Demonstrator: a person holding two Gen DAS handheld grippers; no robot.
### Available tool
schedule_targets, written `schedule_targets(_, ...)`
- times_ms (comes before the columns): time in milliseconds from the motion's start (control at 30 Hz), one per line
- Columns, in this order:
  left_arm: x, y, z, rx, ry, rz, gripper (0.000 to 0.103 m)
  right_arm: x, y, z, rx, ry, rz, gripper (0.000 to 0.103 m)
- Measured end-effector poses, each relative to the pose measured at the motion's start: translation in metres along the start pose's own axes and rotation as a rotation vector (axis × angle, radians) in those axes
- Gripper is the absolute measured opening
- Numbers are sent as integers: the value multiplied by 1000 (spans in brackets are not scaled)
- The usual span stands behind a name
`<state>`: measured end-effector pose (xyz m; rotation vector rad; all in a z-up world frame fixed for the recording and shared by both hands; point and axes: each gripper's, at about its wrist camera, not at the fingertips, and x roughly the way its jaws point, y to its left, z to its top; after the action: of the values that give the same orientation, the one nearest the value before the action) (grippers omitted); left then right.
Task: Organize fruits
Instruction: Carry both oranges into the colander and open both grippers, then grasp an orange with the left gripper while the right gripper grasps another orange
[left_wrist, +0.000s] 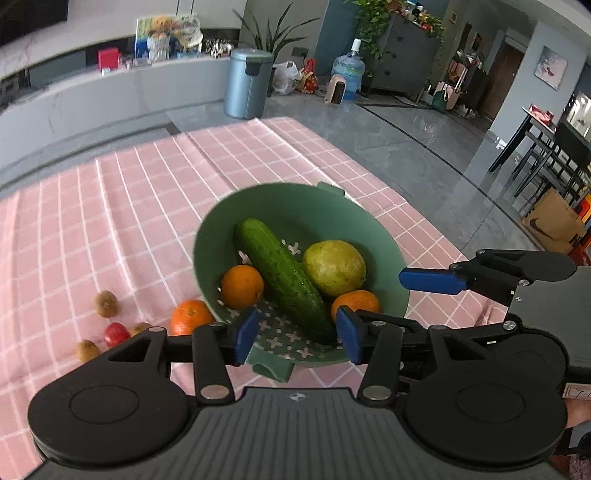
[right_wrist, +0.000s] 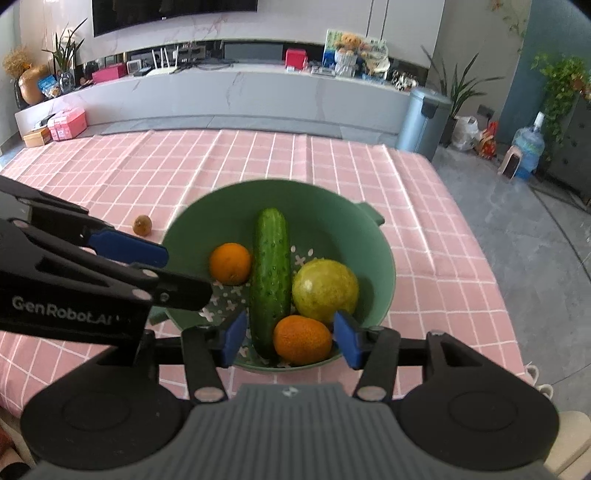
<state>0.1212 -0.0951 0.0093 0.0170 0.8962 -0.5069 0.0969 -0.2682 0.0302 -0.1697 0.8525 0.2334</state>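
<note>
A green colander bowl (left_wrist: 295, 206) (right_wrist: 332, 210) stands on the pink checked tablecloth. In it lie a cucumber (left_wrist: 284, 277) (right_wrist: 269, 280), a yellow-green pear (left_wrist: 334, 267) (right_wrist: 325, 286) and two oranges (left_wrist: 242, 286) (right_wrist: 303, 339). My left gripper (left_wrist: 297, 334) is open and empty above the bowl's near rim. My right gripper (right_wrist: 290, 338) is open and empty, its fingers either side of the near orange. On the cloth left of the bowl lie an orange (left_wrist: 190, 317), a small red fruit (left_wrist: 115, 334) and three kiwis (left_wrist: 106, 303).
The right gripper's blue finger (left_wrist: 430, 280) shows in the left wrist view over the bowl's right rim. The left gripper (right_wrist: 129, 247) shows at the bowl's left in the right wrist view. One kiwi (right_wrist: 142, 224) lies beyond it. The table's right edge drops to grey floor.
</note>
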Motion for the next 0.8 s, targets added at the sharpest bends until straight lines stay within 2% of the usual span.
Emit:
schedule_targets(233,-34,-3,-4,45,-45,49,59,-26,18,-4,32,-80,12,50)
schedule_targets(400,-53,5,-12,70,-51,83,60,-40,40,-9,20,-129,80,55)
schedule_targets(600,-65,23,-31,103,-4,104,62,-40,68,-14,-42,-128,131,55)
schedule_targets(800,-62,48,-47,84,49,154,63,-33,89,-14,-123,-110,162,55)
